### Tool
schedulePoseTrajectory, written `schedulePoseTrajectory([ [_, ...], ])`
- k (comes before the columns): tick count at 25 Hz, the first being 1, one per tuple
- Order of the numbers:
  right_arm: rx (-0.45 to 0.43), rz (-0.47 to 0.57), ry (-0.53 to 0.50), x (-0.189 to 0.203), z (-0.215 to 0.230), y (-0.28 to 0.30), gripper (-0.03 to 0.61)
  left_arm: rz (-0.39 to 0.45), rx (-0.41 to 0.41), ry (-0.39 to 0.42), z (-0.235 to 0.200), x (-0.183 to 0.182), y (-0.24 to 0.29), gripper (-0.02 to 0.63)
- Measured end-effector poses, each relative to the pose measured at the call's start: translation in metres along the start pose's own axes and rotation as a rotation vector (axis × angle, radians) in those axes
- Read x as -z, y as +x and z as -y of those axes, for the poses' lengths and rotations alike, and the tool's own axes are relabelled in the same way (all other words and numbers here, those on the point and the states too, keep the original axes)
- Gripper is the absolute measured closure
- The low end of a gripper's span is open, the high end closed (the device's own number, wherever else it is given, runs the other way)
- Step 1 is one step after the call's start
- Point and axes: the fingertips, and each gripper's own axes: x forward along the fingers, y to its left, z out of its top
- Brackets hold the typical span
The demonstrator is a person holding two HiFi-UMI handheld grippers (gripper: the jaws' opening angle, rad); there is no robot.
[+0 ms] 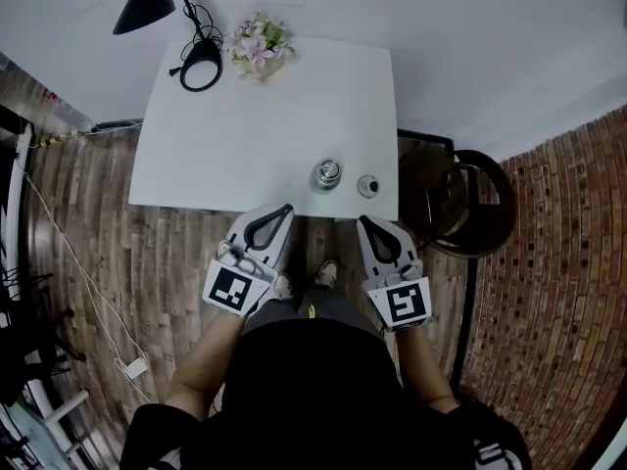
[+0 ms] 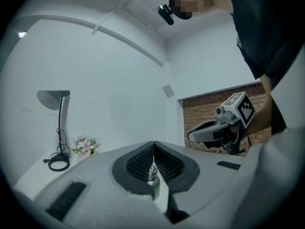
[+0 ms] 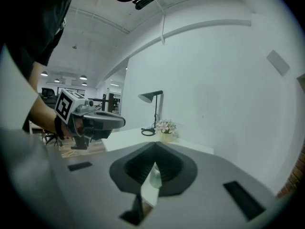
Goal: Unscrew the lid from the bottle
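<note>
Black fabric covers your torso nearest the camera, and your bare forearms reach forward side by side, each hand carrying a grey gripper with its marker cube facing up. Your left gripper (image 1: 288,208) and right gripper (image 1: 361,220) sit at the near edge of the white rectangular table (image 1: 265,116), noses angled slightly toward each other. Both have their jaws pressed together with nothing between them.

Just beyond the tips stands the silver metal bottle (image 1: 326,174), untouched. A small round silver piece (image 1: 368,185) sits to its right. At the far edge are a black desk lamp (image 1: 201,65) and a small pot of pink flowers (image 1: 259,47).
</note>
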Motion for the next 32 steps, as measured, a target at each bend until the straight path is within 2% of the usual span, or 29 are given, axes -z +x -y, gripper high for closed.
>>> schedulePoseTrajectory([
  [7,-0.095,-0.019,-0.028,0.037,0.016,0.040,0.555,-0.043,-0.007,-0.012,-0.014,0.023,0.034,0.590],
  [13,-0.197,-0.097,0.004,0.086,0.016,0.079,0.388,-0.080,0.054,-0.058,-0.015,0.066,0.067,0.586],
  [14,-0.208,-0.099,0.004,0.093,0.018,0.087,0.371,-0.085,0.061,-0.067,-0.016,0.073,0.072,0.571],
  [16,-0.234,-0.082,-0.014,0.106,0.020,0.102,0.338,-0.088,0.078,-0.074,-0.019,0.085,0.083,0.490],
  [18,-0.262,-0.074,-0.019,0.117,0.021,0.114,0.313,-0.089,0.101,-0.074,-0.021,0.095,0.092,0.458],
  [23,-0.333,-0.086,-0.020,0.134,0.017,0.137,0.285,-0.087,0.193,-0.072,-0.019,0.114,0.112,0.358],
  [26,-0.391,-0.070,-0.009,0.141,0.012,0.148,0.251,-0.048,0.287,0.014,-0.013,0.118,0.126,0.308],
  [29,-0.457,-0.058,-0.018,0.148,0.008,0.159,0.233,-0.001,0.381,0.077,-0.009,0.118,0.141,0.298],
  [32,-0.509,-0.067,-0.069,0.155,0.003,0.170,0.233,0.010,0.457,0.102,-0.006,0.121,0.154,0.298],
])
